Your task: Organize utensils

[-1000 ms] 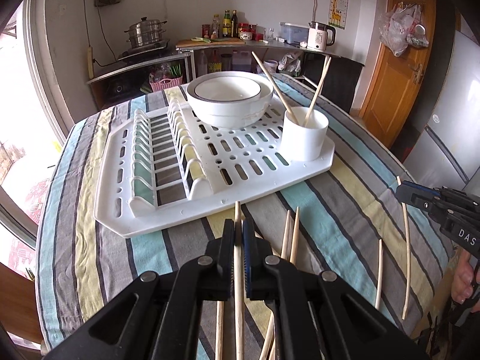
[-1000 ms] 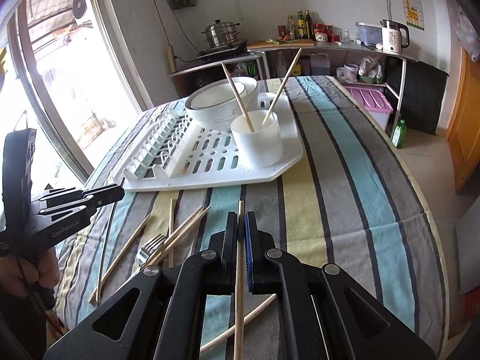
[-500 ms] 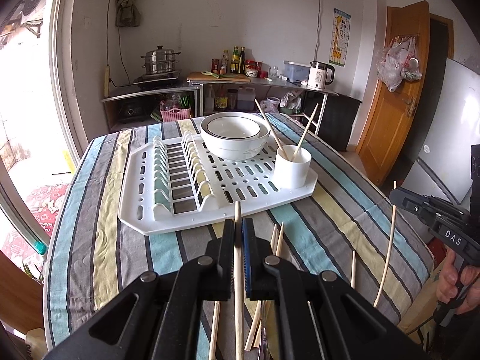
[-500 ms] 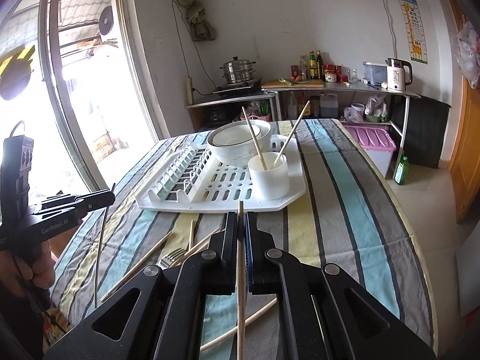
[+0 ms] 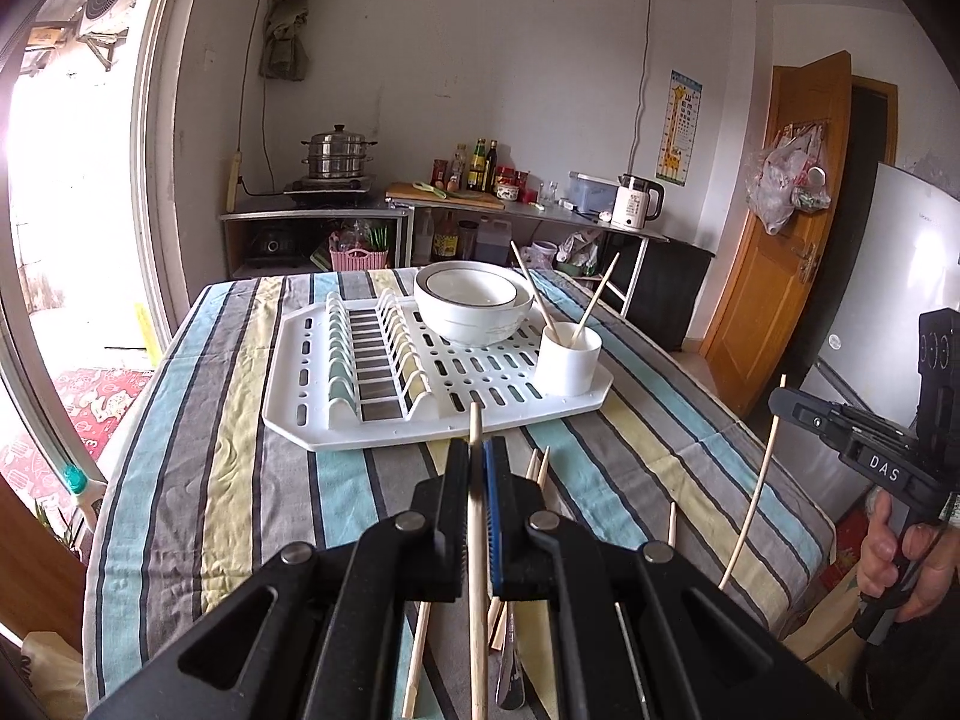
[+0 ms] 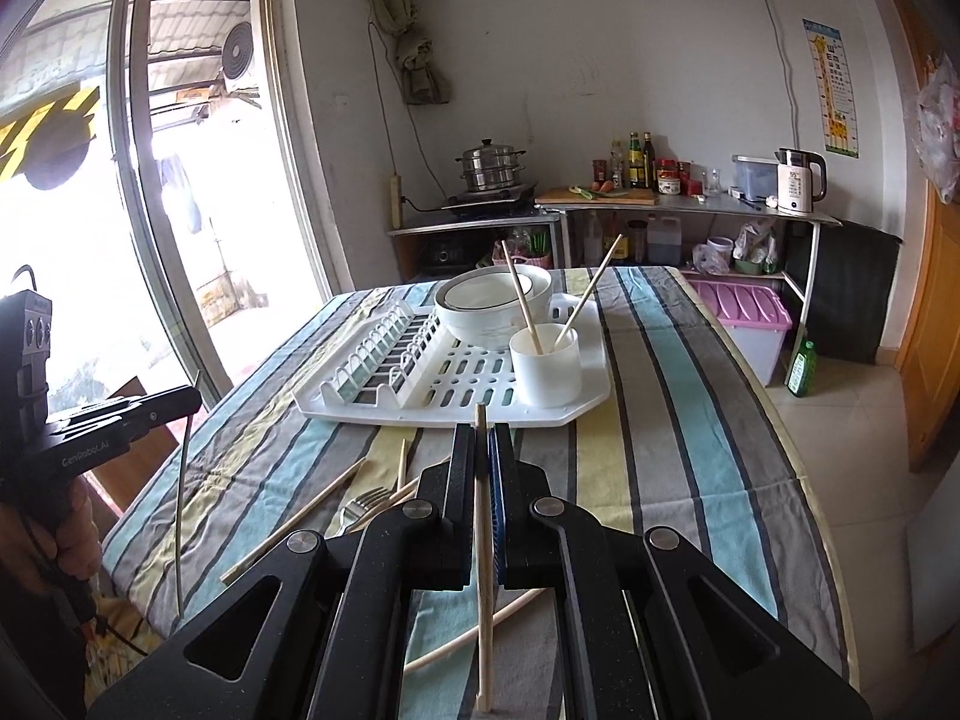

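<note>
The left gripper [image 5: 477, 468] and right gripper [image 6: 482, 450] are each clamping one wooden chopstick [image 5: 476, 534] above the striped table [image 5: 240, 480], facing the white cup [image 6: 545, 366] on the drying rack [image 5: 300, 396].

A: Daylight is pouring in through the big sliding glass door [image 6: 180, 192], washing out everything beyond it.

B: And the white plaster wall [image 5: 480, 72] is showing scuffs, with a cable running down it.

A: A metal shelf unit [image 5: 324, 234] is standing against that wall, carrying a steel steamer pot [image 5: 337, 151].

B: At the right an orange wooden door [image 5: 780, 228] is hanging ajar, beside a white fridge [image 5: 888, 300]. Pale tiles [image 6: 852, 420] are covering the floor.
</note>
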Motion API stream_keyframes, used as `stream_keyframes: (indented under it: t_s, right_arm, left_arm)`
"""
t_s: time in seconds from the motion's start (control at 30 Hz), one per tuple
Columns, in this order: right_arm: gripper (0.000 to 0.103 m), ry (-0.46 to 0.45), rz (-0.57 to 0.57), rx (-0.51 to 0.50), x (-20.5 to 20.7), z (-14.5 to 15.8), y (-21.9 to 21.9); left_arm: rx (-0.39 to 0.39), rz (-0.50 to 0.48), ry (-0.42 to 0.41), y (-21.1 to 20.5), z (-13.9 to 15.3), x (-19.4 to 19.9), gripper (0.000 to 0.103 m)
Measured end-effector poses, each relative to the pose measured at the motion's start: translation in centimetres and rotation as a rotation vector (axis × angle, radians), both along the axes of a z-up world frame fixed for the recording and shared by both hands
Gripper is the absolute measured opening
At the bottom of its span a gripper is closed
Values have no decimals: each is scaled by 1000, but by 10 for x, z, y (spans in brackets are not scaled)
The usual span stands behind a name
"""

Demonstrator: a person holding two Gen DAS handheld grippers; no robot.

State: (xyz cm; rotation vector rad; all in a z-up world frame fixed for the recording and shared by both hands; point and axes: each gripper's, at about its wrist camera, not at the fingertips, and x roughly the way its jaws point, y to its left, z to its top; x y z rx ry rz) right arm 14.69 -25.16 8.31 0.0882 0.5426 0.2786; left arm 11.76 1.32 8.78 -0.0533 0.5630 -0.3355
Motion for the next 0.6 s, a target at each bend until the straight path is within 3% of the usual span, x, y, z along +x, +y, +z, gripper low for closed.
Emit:
stream_keyframes:
  t_s: [0.27,0.6]
  right_arm:
    - [4,2,1,3,1,-2,0]
    - [4,7,10,2,3,-2,-1]
  left_arm:
    - [-1,-12,-53,-10,-7,13,6]
    - [14,19,-37,-20,-38,51,6]
